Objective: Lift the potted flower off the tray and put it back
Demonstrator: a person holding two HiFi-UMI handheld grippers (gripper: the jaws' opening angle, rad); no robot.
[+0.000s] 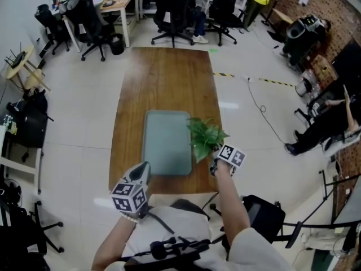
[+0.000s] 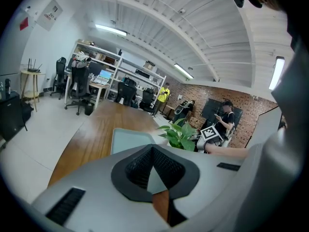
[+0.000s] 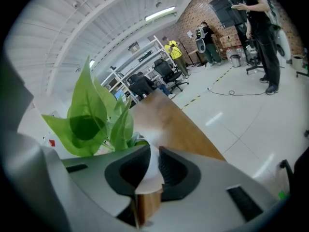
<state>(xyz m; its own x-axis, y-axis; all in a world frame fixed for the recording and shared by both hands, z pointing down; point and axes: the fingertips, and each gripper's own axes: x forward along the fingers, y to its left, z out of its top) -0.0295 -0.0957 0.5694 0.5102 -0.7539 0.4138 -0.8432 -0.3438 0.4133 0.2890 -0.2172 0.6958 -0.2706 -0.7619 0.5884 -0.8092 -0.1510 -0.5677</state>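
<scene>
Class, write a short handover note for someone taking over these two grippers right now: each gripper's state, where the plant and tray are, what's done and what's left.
Left gripper: shut, empty, by the near-left corner of the tray.
Right gripper: shut on the potted flower, pinching its white pot wall.
The tray lies mid-table; the flower is at its right edge, and leaves hide whether the pot stands on it.
Done: grip taken.
Left: lift the flower, set it back on the tray, release.
</scene>
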